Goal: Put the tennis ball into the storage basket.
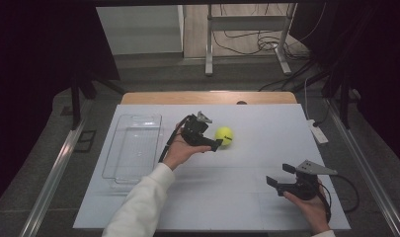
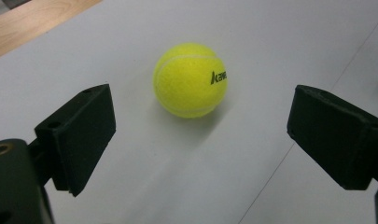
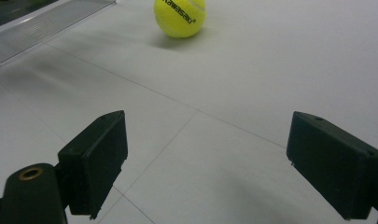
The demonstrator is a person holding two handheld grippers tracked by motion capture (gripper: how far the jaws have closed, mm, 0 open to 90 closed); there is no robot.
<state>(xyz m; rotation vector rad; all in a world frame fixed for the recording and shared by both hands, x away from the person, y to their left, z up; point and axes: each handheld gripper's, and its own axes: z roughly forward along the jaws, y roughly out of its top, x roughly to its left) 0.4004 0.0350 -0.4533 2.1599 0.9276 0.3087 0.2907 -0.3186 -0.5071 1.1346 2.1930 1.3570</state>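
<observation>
Left gripper view shows your left gripper [image 2: 200, 135] with jaws spread wide, and the tennis ball [image 2: 190, 79] lies on the worktop [image 2: 270, 56] just ahead between them, so closing needs a short advance. Your right gripper [image 3: 205, 163], jaws also spread, waits well apart.

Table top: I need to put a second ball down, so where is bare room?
Free: the white table between the left gripper and right gripper, and right of the tennis ball. Crowded: around the ball; the clear tray fills the left edge.
</observation>
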